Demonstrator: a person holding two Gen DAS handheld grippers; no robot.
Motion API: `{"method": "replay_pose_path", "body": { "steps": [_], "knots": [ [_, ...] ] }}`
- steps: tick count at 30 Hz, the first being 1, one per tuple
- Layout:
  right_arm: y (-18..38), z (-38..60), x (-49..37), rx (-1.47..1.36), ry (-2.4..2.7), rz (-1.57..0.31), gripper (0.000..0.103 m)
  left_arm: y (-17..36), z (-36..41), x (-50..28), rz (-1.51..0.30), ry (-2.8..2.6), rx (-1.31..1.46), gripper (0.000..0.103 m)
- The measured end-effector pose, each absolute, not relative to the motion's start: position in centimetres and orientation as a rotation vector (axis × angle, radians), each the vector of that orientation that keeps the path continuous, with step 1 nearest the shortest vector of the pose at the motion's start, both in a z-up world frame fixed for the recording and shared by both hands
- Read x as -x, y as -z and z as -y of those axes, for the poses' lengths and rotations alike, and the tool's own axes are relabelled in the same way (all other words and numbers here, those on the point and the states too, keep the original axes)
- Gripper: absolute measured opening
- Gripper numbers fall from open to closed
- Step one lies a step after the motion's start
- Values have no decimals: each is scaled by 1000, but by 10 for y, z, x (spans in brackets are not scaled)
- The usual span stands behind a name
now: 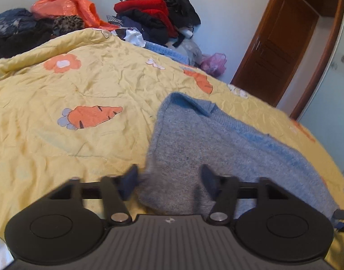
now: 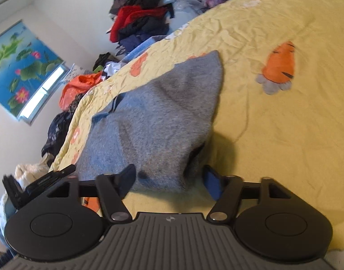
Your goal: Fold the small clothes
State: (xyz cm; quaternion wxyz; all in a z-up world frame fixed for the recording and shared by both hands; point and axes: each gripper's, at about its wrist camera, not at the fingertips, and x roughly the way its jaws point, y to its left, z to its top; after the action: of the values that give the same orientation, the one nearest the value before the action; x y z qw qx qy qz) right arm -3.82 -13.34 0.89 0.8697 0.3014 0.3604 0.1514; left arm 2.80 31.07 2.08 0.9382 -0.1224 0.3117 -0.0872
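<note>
Grey-blue knit garment (image 1: pixel 217 139) lying on the yellow carrot-print quilt (image 1: pixel 70 85), its near hem lifted toward both tools. It is judged light, soft and limp: it will sag and drape wherever unsupported, and the fuzzy knit should give the pads good friction, so slipping seems unlikely. Best hold: the two near corners of the hem, one per tool, taking both layers so the fold stays even. Appearance: a fuzzy grey face, with a brighter blue ribbed band along its right and far edges in the left wrist view; a small flap is turned over at the far end. In the right wrist view it rises as a peaked ridge with a dark shadow at its right. Left gripper (image 1: pixel 169 180): jaws fairly wide, cloth bunched between them, but whether the pads press it cannot be told. Right gripper (image 2: pixel 169 178): jaws likewise wide, the near edge of the knit between them; contact uncertain. Far behind, piled clothes (image 1: pixel 156 15) and an orange bag (image 1: pixel 66 6) sit against the wall
</note>
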Motion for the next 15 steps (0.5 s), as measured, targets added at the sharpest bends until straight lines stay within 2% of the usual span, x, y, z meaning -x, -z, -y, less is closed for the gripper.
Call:
{"method": "replay_pose_path", "body": {
  "steps": [1, 2, 3, 8, 10, 12, 13, 14, 15],
  "knots": [
    [-10, 130, 36, -596, -329, -759, 38, -18, -311, -31, -657, 168, 246, 14],
    [-11, 127, 35, -566, -336, -766, 25, -16, -314, -33, -675, 160, 260, 7],
    [-14, 127, 35, -550, -350, -764, 22, -15, -320, -32, -672, 160, 289, 6],
    [-24, 142, 45, -534, -362, -748, 20, -22, -343, -11, -658, 146, 310, 6],
    [-12, 150, 41, -564, -314, -779, 27, -14, -343, -10, -691, 113, 266, 6],
    [-6, 156, 41, -648, -288, -798, 47, -13, -340, -10, -702, 105, 265, 8],
    [-5, 158, 44, -678, -292, -798, 53, -15, -338, -9, -707, 104, 283, 10],
    [-6, 160, 47, -697, -294, -794, 67, -17, -338, -9, -721, 107, 312, 21],
    [-8, 162, 53, -714, -296, -780, 73, -17, -338, -7, -742, 112, 358, 47]
  ]
}}
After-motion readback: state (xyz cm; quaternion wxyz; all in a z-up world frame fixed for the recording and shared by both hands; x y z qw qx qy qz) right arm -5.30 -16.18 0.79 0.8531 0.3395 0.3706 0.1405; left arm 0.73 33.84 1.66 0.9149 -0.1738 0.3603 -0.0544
